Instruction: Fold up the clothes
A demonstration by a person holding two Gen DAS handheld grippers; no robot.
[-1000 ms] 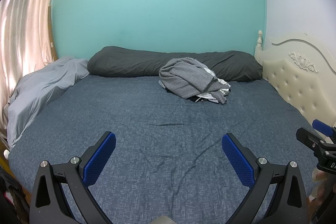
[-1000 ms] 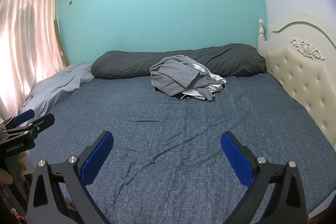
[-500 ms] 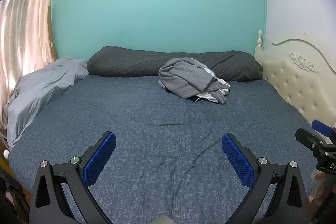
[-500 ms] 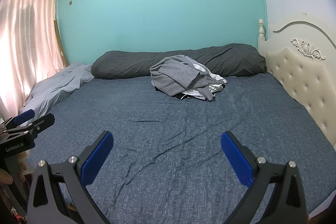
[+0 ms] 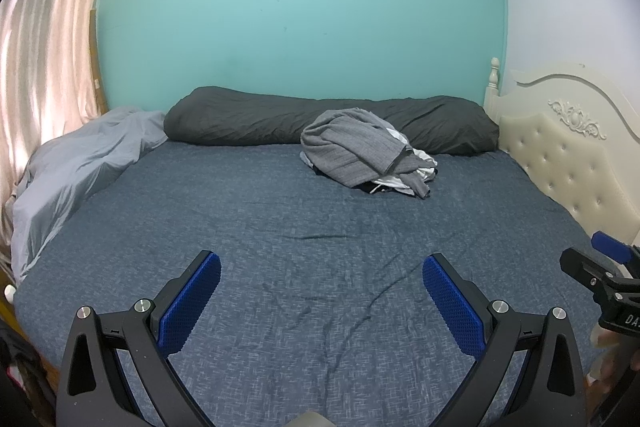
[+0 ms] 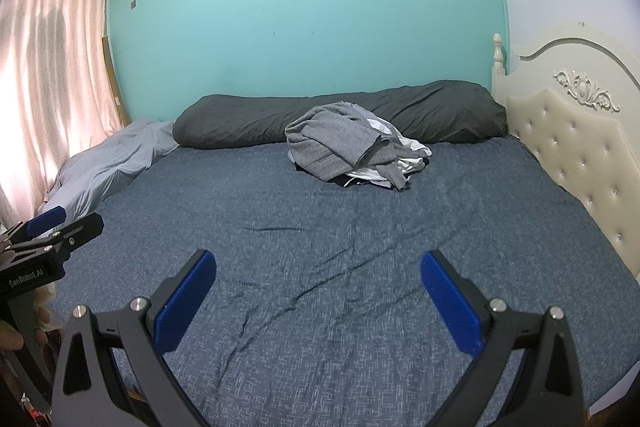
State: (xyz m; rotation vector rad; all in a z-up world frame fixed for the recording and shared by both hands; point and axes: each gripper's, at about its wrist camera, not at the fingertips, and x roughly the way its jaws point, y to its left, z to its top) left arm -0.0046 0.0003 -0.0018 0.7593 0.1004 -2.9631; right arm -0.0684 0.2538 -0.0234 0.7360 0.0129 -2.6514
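A heap of clothes point(image 5: 360, 151) point(image 6: 344, 147) lies at the far side of the bed, a grey knit garment on top with white and black pieces under it. My left gripper point(image 5: 320, 267) is open over the near part of the blue bedsheet point(image 5: 280, 227), far from the heap, nothing between its blue pads. My right gripper point(image 6: 318, 265) is open too, just as far from the clothes. Each gripper shows at the edge of the other's view: the right gripper point(image 5: 604, 267) and the left gripper point(image 6: 52, 227).
A long dark grey pillow point(image 5: 256, 123) lies along the teal wall behind the heap. A light grey duvet point(image 5: 76, 167) is bunched at the left edge by the pink curtain point(image 5: 40, 47). A cream tufted headboard point(image 5: 560, 147) bounds the right side.
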